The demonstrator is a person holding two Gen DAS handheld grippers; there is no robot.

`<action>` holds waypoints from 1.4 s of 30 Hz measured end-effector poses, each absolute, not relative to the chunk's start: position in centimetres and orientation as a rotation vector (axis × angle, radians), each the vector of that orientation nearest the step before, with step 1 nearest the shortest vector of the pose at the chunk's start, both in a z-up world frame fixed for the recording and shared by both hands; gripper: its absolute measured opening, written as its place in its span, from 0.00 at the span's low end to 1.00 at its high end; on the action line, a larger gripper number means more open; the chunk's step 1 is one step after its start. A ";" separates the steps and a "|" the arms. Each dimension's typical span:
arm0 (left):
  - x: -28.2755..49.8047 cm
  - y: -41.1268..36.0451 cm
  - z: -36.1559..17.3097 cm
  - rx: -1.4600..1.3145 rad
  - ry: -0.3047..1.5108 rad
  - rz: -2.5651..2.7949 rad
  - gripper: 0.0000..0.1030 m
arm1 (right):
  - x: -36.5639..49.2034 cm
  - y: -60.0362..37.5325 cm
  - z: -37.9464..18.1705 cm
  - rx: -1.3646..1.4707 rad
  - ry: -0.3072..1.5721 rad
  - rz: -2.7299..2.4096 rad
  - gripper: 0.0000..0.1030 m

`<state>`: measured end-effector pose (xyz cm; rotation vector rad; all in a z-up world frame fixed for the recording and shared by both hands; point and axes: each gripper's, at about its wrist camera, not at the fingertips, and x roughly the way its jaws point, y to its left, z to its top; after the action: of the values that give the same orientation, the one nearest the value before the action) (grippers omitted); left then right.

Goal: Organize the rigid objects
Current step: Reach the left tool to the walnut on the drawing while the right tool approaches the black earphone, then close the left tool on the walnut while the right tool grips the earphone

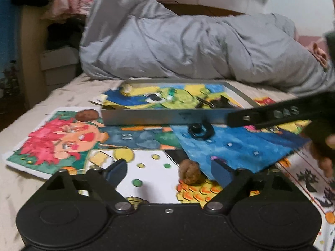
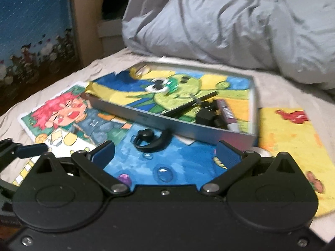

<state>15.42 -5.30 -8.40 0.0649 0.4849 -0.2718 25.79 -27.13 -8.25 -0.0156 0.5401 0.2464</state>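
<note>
Both tongs are held spread and empty: the left tongs (image 1: 168, 172) near a walnut (image 1: 190, 171), the right tongs (image 2: 165, 153) near a black earpiece (image 2: 151, 140).

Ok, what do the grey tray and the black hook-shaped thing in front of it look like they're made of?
Grey tray: looks like thin metal or coated card, with a smooth satin wall and crisp straight edges; the blur leaves it open. Black hook-shaped thing: probably moulded plastic or rubber, dark with a slight sheen on its curved arm and round knob. Both grippers, left and right, are open and touch neither.
</note>
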 end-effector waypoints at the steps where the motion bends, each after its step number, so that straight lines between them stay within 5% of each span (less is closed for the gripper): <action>1: 15.6 -5.3 -8.6 0.064 0.492 -0.281 0.80 | 26.4 -27.0 -8.5 -0.016 0.552 0.259 0.95; 8: 17.9 -4.9 -9.5 -0.009 0.573 -0.353 0.49 | 30.6 -25.0 -10.5 -0.054 0.617 0.309 0.77; 17: 19.1 -4.1 -10.0 -0.068 0.607 -0.358 0.31 | 34.0 -22.6 -12.6 -0.056 0.661 0.289 0.68; 19: 19.2 -4.0 -10.0 -0.070 0.609 -0.358 0.29 | 34.2 -22.2 -12.8 -0.072 0.659 0.285 0.67; 22: 19.3 -3.9 -10.0 -0.076 0.611 -0.359 0.28 | 34.4 -21.6 -13.1 -0.095 0.643 0.270 0.46; 42: 18.8 -2.7 -8.6 -0.085 0.587 -0.285 0.27 | 30.6 -22.2 -11.8 -0.107 0.619 0.324 0.39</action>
<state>18.76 -2.73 -8.61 -0.0852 0.5870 -0.2852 30.63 -22.22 -11.76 -0.1069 0.6188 0.3244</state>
